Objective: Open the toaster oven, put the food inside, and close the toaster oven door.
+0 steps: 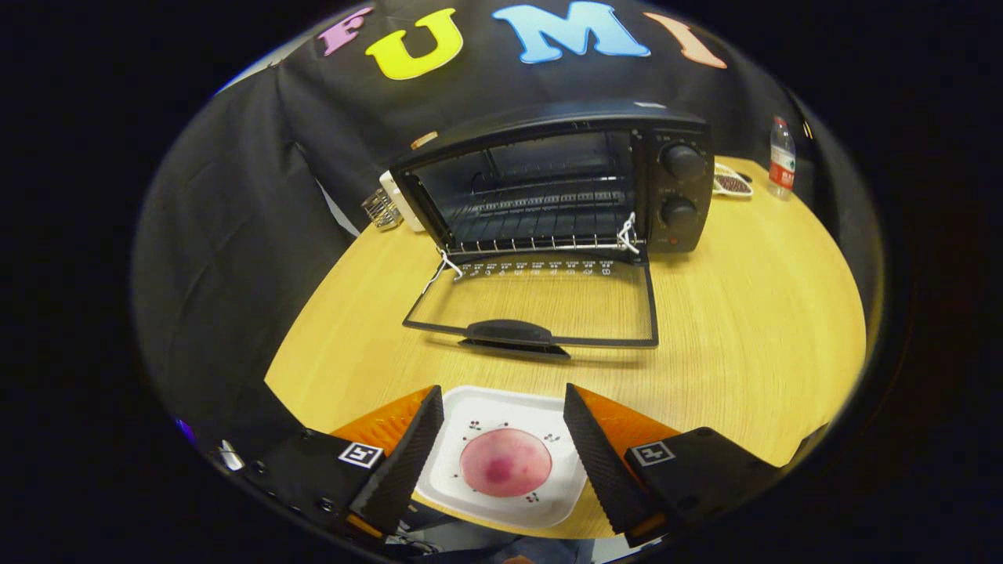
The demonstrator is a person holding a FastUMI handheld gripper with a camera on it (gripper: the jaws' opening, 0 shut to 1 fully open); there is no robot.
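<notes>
Hovering low over the near edge of the wooden table (744,313), the gripper (501,403) points toward the toaster oven (564,180). Fingers spread apart, clamped on nothing. Between them, on the table, a white plate (478,407) carrying a round pink piece of food (505,462). Beyond the plate, oven door (541,301) folded flat down, handle nearest the plate; wire rack (541,227) exposed inside. Right of the oven: a water bottle (781,157) and a small dish (732,182). Left of it, a white box (400,200).
</notes>
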